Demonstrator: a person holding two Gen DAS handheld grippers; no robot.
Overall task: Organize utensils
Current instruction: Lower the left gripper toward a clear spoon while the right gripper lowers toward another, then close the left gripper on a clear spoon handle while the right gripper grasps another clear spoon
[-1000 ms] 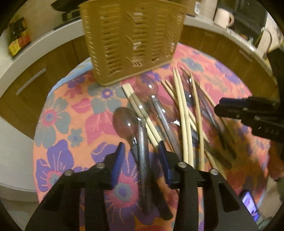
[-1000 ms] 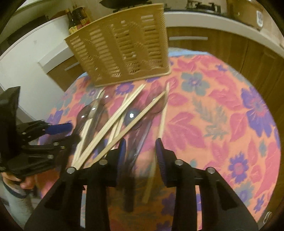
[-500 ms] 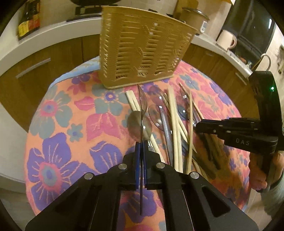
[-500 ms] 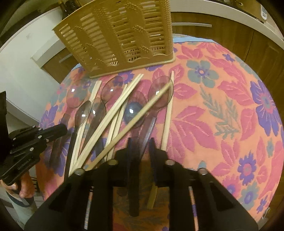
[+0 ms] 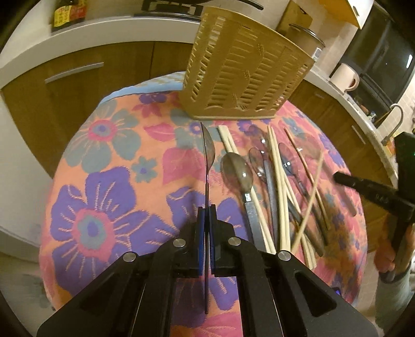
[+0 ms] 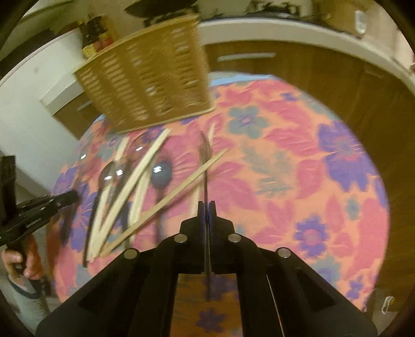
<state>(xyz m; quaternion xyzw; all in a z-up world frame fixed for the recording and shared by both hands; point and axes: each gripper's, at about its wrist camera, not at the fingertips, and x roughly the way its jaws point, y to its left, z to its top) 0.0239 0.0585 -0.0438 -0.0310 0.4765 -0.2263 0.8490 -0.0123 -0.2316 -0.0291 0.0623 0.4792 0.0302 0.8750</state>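
My left gripper is shut on a clear plastic spoon, held edge-on above the flowered tablecloth. My right gripper is shut on another clear spoon, also lifted edge-on. Several spoons and wooden chopsticks lie in a heap on the cloth; they also show in the right wrist view. A tan slotted utensil basket stands at the far edge, seen blurred in the right wrist view.
The round table is ringed by wooden cabinets and a white counter. A mug and bottles stand on the counter. The other gripper shows at each view's side, at the right and at the left.
Both grippers shut on a spoon handle and lifted it off the pile. The left gripper has swung left and back. A chopstick shifted as the right spoon came up.
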